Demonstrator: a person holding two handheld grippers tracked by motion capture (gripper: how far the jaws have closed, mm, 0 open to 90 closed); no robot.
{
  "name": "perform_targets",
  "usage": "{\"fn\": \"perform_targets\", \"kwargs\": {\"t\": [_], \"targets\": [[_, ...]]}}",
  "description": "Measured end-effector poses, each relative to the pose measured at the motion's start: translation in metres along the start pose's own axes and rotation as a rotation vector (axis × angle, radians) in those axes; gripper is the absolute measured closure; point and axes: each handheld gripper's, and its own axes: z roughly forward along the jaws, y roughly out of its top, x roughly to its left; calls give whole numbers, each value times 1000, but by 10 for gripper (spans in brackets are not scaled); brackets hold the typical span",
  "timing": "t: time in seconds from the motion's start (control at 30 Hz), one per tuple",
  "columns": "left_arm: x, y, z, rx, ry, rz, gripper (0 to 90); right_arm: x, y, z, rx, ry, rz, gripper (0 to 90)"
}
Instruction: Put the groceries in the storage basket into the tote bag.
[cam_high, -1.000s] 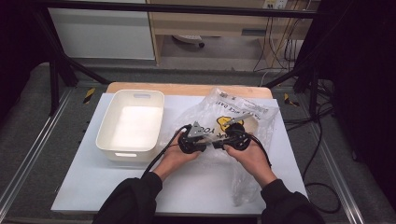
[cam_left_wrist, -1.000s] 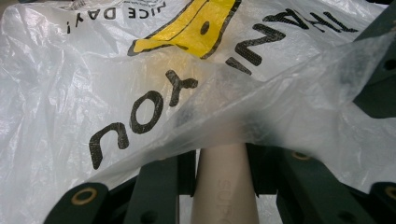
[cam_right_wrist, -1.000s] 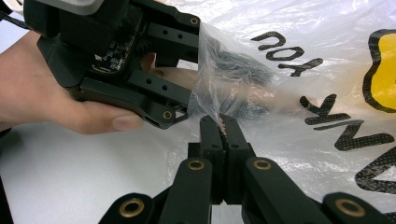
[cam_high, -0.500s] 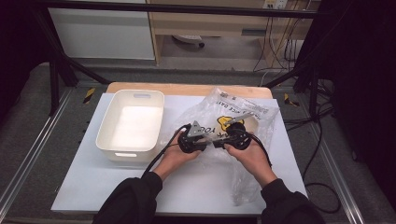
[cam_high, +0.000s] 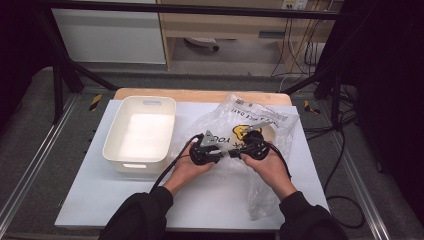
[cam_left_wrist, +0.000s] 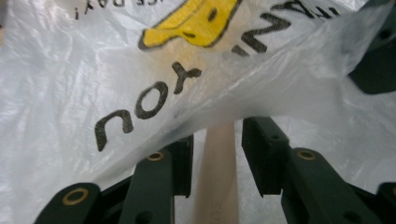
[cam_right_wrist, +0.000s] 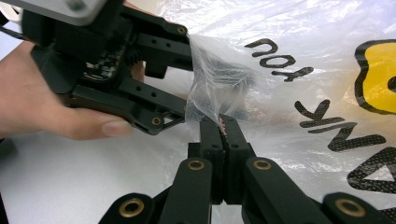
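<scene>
Crinkly clear plastic bag (cam_high: 250, 135) with black lettering sprawls on the bench (cam_high: 200, 210); right tongs (cam_right_wrist: 219, 123) pinch its edge shut, left tongs (cam_left_wrist: 217, 140) have just been opening around a wooden stick (cam_left_wrist: 219, 177).

Bag (cam_high: 250, 125) thin glossy crinkled plastic (translucent); bin (cam_high: 142, 132) smooth matt plastic.

- High view looked down from above the table (cam_high: 150, 210).
- Both gripper views sat close against the printed plastic bag (cam_left_wrist: 93, 70), shared with it.

White plastic bin (cam_high: 141, 134) on white table (cam_high: 210, 200), wooden board (cam_high: 200, 95) behind
</scene>
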Motion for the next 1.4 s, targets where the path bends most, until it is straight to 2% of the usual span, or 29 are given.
{"fn": "perform_targets", "kwargs": {"t": [0.1,0.2,0.5,0.63,0.9,1.03,1.23,1.33,1.4], "targets": [[-1,0,-2,20,-2,-10,594,0,0,1,-3,-1,0,900],[-2,-1,-8,18,-5,-17,579,-1,0,1,-4,-3,7,900],[-7,-5,-36,-22,0,-56,549,-3,-1,-1,-13,-6,16,900],[-14,-6,-50,-43,-5,-46,534,-4,-2,0,-11,-16,13,900],[-19,-4,-79,-78,0,-65,472,-5,-8,2,-3,-20,22,900],[-21,2,-89,-106,16,-59,429,-6,-11,2,-3,-19,31,900],[-20,6,-96,-130,52,-70,315,-7,-16,4,-7,-20,32,900],[-18,9,-97,-138,95,-73,236,-8,-18,5,-11,-22,39,900],[-16,10,-98,-142,107,-93,199,-8,-18,6,-10,-24,36,900]]}}
